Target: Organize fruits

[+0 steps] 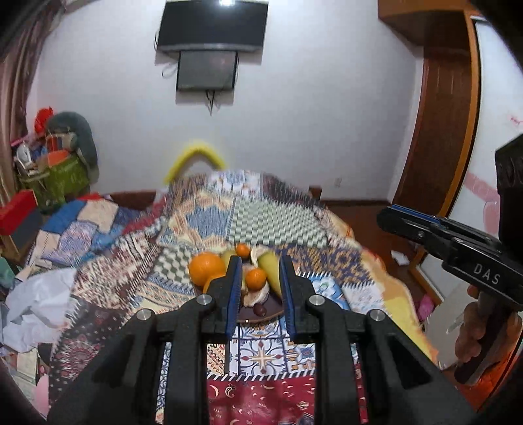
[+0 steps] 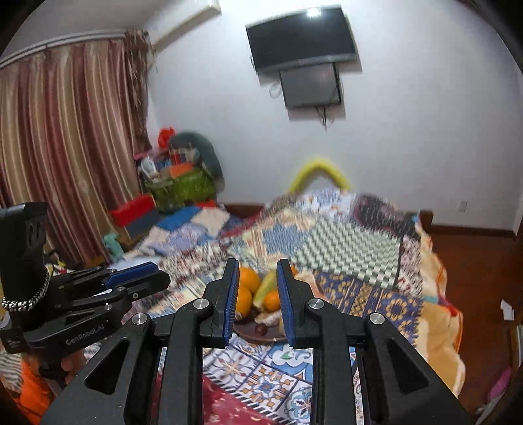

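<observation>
plate point(image 1: 261, 316): lower centre of the left wrist frame, on the patchwork cover point(image 1: 278, 222)
large orange point(image 1: 206, 268): on the plate, left side
small orange point(image 1: 256, 278): right of the large orange, nearer the frame's bottom
pear point(image 1: 269, 266): right of the small orange
television point(image 1: 210, 26): top centre, on the wall above the plate
basket point(image 1: 54, 179): left edge, well apart from the plate
</observation>
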Demonstrator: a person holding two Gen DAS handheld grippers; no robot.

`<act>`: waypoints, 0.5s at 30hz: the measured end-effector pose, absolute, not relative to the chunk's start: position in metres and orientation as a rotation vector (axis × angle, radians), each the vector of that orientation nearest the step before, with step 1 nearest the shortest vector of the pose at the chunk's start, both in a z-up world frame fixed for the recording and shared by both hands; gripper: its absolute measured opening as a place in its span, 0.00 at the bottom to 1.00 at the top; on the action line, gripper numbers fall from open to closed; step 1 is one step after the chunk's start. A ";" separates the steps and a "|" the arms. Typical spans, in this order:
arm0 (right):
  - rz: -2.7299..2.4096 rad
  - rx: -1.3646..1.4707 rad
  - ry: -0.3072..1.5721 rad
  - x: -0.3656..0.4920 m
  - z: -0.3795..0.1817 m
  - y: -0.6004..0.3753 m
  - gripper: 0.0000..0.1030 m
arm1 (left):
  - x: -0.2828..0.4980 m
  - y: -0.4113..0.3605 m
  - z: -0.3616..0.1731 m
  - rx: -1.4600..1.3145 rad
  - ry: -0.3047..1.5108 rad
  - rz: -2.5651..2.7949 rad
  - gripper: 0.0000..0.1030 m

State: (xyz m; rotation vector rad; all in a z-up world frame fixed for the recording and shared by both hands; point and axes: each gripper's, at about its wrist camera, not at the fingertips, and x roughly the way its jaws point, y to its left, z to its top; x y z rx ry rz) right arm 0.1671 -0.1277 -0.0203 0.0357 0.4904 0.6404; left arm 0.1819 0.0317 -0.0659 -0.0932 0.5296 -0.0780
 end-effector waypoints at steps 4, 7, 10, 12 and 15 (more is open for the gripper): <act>0.633 0.054 0.403 0.139 0.006 -0.135 0.21 | 0.148 0.029 -0.035 -0.081 0.436 -0.064 0.26; 0.620 0.060 0.342 0.118 0.020 -0.140 0.26 | 0.122 0.027 -0.016 -0.067 0.363 -0.048 0.37; 0.596 0.063 0.285 0.100 0.030 -0.142 0.44 | 0.103 0.025 -0.004 -0.055 0.311 -0.036 0.42; 0.571 0.055 0.251 0.089 0.034 -0.142 0.51 | 0.093 0.024 0.002 -0.052 0.282 -0.028 0.49; 0.554 0.051 0.221 0.080 0.037 -0.141 0.68 | 0.079 0.021 0.010 -0.039 0.244 -0.014 0.55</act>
